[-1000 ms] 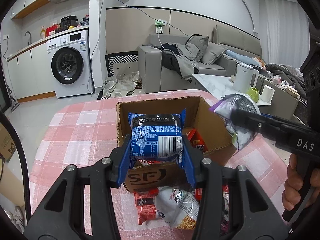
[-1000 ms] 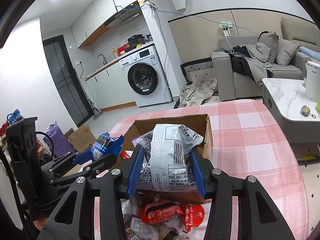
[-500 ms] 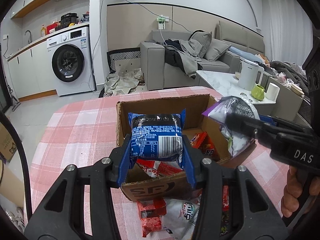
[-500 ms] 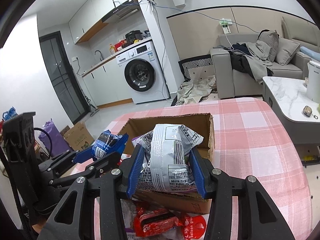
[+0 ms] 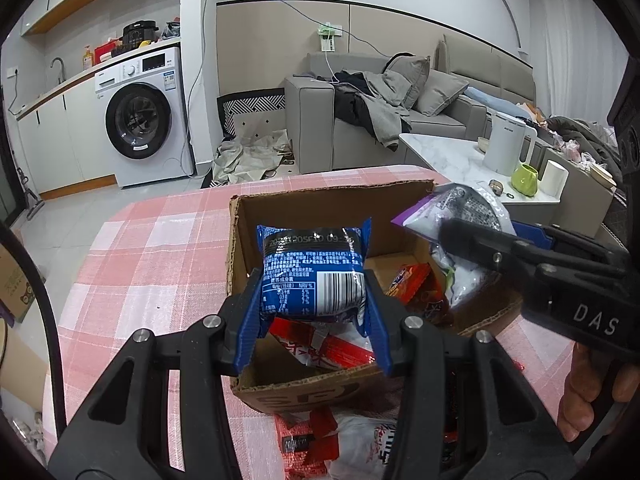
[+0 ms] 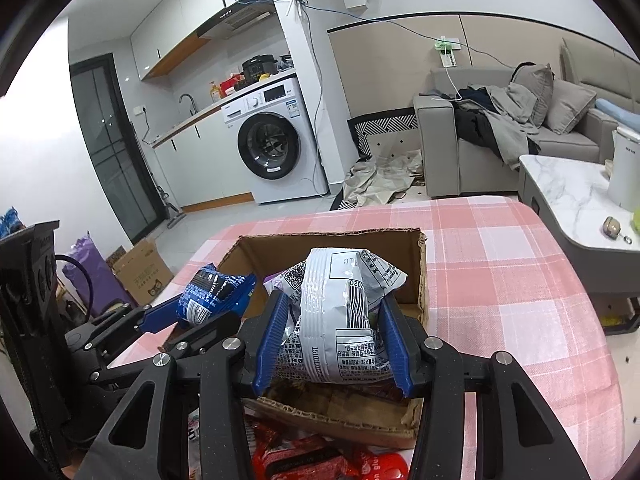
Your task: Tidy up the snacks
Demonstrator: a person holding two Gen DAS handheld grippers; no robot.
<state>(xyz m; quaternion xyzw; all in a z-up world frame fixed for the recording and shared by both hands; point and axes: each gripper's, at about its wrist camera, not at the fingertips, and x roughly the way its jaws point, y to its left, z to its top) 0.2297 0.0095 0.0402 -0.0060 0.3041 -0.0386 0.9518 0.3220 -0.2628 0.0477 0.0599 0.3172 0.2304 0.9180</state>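
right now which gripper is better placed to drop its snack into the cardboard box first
Probably the left gripper: its blue packet hangs over the open cardboard box. The right gripper's white bag sits nearer the front wall.

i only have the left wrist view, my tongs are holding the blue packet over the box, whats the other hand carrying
Observer: The right tongs are shut on a white snack bag with black print and a barcode.
Operator: is that bag over the box too
Observer: Yes. In the right wrist view it hangs above the near edge of the cardboard box, with the box's far wall showing behind it.
Operator: anything left outside the box on that side
Observer: Red snack packets lie on the table in front of the box, just under the right tongs.
Operator: how do my tongs look from there
Observer: The left tongs come in from the left, gripping the blue packet at the box's left corner.
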